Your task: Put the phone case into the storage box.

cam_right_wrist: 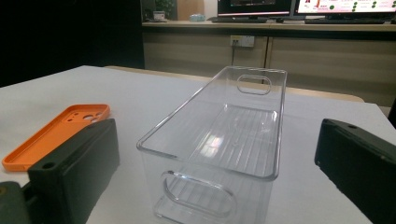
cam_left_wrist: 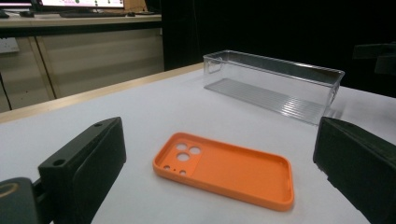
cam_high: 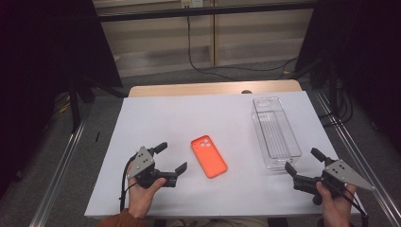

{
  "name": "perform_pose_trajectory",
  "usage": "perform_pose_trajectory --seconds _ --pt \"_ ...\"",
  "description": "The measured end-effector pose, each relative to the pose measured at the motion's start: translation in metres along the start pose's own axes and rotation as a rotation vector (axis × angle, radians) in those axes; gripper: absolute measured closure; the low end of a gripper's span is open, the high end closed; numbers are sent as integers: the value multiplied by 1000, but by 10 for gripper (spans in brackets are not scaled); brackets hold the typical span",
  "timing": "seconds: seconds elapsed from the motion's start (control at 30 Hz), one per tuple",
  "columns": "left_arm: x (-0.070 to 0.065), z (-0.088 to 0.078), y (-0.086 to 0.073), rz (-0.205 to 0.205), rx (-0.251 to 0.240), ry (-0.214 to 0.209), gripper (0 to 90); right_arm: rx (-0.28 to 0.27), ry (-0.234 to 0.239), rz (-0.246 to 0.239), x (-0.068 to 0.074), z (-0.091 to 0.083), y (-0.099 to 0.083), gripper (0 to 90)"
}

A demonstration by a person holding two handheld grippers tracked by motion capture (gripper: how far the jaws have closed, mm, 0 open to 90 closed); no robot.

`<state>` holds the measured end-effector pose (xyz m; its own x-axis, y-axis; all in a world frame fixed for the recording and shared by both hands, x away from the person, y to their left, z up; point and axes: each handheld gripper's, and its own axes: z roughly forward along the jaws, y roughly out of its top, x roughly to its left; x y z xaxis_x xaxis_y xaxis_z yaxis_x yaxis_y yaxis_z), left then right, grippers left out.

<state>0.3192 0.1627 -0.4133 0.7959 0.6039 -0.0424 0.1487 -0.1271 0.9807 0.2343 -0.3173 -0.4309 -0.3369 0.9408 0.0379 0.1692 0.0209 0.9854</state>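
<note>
Both hands sit at my edge of the table [cam_high: 156, 109], and I've got the left gripper [cam_high: 169, 158] lined up on the orange case [cam_high: 208, 156], jaws wide apart and holding nothing. That case lies flat, open side up, near the middle of the table, just beyond the left jaws and between them in the left gripper view. Over on the right, the right gripper [cam_high: 305, 159] hovers just short of the near end of the clear bin [cam_high: 276, 132], jaws spread, touching nothing. I read this as the approach before the pick: next I need to close in, straddle the case's edge and pinch it, likely for the bin.
</note>
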Motion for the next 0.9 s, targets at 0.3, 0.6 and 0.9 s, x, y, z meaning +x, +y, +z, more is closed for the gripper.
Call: perform_pose_trajectory --seconds 0.3,0.6,0.9 --pt "-5 16 2 19 8 -13 27 -2 6 -3 0 0 0 0" --pt "-11 35 6 13 -10 -24 14 0 8 -1 0 0 0 0" --pt "-20 57 11 25 -12 -46 6 -1 6 2 0 1 0 0"
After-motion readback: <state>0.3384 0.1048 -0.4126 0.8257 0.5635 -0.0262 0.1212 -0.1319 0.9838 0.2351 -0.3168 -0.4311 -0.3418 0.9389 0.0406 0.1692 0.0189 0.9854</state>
